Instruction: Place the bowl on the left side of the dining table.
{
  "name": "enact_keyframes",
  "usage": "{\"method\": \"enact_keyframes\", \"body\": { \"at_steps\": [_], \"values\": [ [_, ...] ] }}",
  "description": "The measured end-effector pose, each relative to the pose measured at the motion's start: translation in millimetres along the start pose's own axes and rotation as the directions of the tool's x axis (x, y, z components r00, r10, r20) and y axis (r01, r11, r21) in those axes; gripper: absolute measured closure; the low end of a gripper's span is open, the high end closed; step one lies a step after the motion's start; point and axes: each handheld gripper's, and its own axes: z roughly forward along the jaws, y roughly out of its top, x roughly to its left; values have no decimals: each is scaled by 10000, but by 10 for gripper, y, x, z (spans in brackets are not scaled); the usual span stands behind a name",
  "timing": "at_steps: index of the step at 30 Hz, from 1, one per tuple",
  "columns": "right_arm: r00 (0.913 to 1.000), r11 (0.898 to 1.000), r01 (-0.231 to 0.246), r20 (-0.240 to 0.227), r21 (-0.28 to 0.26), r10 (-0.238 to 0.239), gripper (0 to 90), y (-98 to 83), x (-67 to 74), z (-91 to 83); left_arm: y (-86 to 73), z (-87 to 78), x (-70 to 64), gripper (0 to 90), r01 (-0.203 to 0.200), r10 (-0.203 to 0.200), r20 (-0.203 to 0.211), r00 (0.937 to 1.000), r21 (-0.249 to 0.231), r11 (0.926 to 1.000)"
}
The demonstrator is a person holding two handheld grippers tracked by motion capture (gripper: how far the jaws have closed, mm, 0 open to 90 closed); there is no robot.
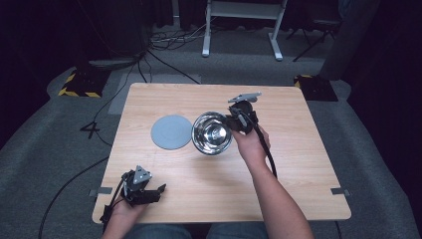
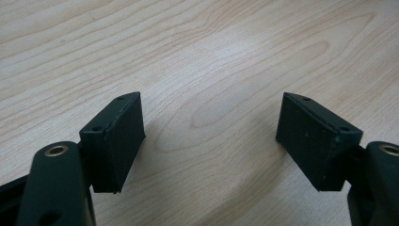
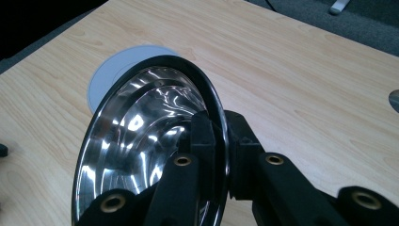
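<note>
Gripping, right hand-held gripper point(image 3: 220, 155): jaws clamped on the rim of the steel bowl point(image 3: 141, 141), one inside, one outside.
Bowl position: tilted, mid-counter, just beside the grey disc point(image 1: 171, 131).
Left hand-held gripper point(image 2: 209, 136): jaws spread wide, nothing between, over bare counter point(image 2: 211, 56) near its front-left corner.

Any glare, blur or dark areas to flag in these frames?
High view: floor and surroundings dark, bowl mirror-bright. Right gripper view: streaky reflections inside the bowl, near right tool soft. Left gripper view: pale sheen on the table, left tool sharp.
</note>
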Motion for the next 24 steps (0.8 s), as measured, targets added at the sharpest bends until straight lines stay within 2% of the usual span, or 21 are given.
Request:
{"method": "enact_keyframes", "body": {
  "at_steps": [17, 24],
  "values": [
    [9998, 9995, 120, -121, -308, -124, 837, 359, 159, 285, -3, -3, 0, 233, 73, -73, -100, 9999, 13, 10000],
    [9997, 9990, -150, -195, -419, 142, 837, 462, 210, 433, 4, 2, 2, 229, 41, -41, 3, 10000, 63, 10000]
  ]
}}
